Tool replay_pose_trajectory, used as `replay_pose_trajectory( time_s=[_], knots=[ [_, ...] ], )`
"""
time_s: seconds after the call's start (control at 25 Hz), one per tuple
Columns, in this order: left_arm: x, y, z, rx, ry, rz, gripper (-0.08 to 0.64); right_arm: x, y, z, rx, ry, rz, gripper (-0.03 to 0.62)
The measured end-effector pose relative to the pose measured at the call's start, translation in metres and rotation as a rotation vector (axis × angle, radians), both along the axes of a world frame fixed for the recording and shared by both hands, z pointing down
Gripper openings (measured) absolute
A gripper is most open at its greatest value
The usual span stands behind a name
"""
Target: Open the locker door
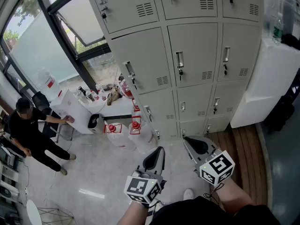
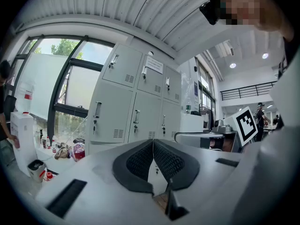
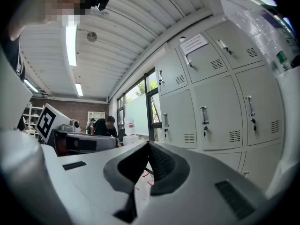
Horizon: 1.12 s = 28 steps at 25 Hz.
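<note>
A bank of grey metal lockers (image 1: 187, 55) stands in front of me, every door in view closed, each with a vertical handle (image 1: 179, 60) and a key in its lock. My left gripper (image 1: 160, 150) and right gripper (image 1: 186, 140) hang low in front of the bottom row, well short of any door. In the left gripper view, the left gripper (image 2: 153, 141) is shut with its black pads together and nothing between them. The right gripper (image 3: 148, 145) is likewise shut and empty in its own view. The lockers (image 2: 136, 107) (image 3: 211, 107) lie ahead of both.
A person in black (image 1: 28, 130) sits at the far left beside a white table (image 1: 75, 111) with bottles on it. Red-and-white bags (image 1: 115, 128) lie on the floor by the lockers. A white cabinet (image 1: 267, 83) stands at the right, beside a wooden floor strip (image 1: 243, 149).
</note>
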<state>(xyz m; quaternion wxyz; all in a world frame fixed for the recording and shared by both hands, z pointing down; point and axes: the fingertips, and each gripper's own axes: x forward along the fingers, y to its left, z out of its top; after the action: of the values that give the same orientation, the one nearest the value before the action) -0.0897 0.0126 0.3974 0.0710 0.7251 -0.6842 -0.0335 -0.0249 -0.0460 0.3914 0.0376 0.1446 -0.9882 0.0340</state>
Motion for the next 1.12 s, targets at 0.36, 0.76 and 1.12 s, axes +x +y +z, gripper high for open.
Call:
replay_pose_trajectory(
  time_s=[0.36, 0.76, 1.12],
  knots=[
    [0.002, 0.000, -0.003, 0.001, -0.006, 0.001, 0.017, 0.001, 0.002, -0.003, 0.006, -0.009, -0.012, 0.054],
    [0.009, -0.008, -0.006, 0.002, -0.017, 0.003, 0.017, 0.005, -0.003, -0.005, 0.032, -0.006, -0.021, 0.054],
    [0.012, -0.022, -0.012, 0.012, -0.030, -0.011, 0.017, 0.010, -0.017, -0.006, 0.043, 0.006, -0.034, 0.054]
  ],
)
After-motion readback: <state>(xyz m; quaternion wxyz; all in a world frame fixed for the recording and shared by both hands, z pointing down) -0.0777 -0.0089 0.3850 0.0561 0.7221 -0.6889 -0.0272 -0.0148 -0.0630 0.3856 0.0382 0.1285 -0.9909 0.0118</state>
